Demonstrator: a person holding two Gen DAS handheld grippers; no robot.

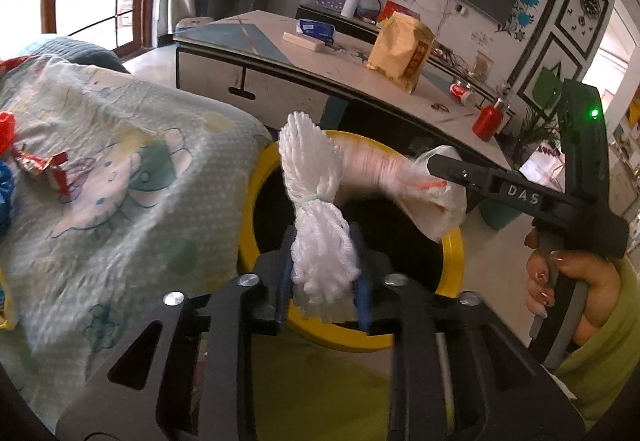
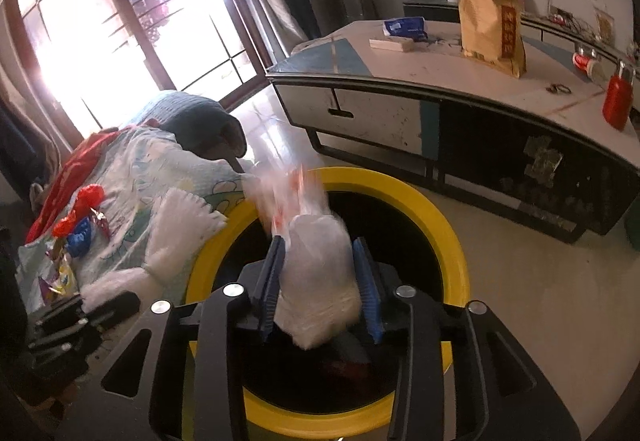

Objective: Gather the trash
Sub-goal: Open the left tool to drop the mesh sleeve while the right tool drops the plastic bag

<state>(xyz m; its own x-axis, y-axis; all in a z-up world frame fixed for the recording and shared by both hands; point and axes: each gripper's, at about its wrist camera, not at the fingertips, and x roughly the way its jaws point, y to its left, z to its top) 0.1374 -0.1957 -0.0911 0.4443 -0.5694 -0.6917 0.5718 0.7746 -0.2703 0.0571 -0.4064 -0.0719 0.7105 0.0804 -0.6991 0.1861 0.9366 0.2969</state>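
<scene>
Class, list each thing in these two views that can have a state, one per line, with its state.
White foam fruit net: clamped in the left gripper, over the bin.
Clear plastic bag: held in the right gripper, blurred.
Yellow-rimmed round bin: open, no lid.
Red candy wrapper: lying on the cartoon-print blanket.

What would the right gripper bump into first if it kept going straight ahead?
Probably the yellow bin. The right gripper, shut on a plastic bag, points into the bin's dark opening, so it would likely meet the inside or far rim first. Depth is hard to judge.
</scene>
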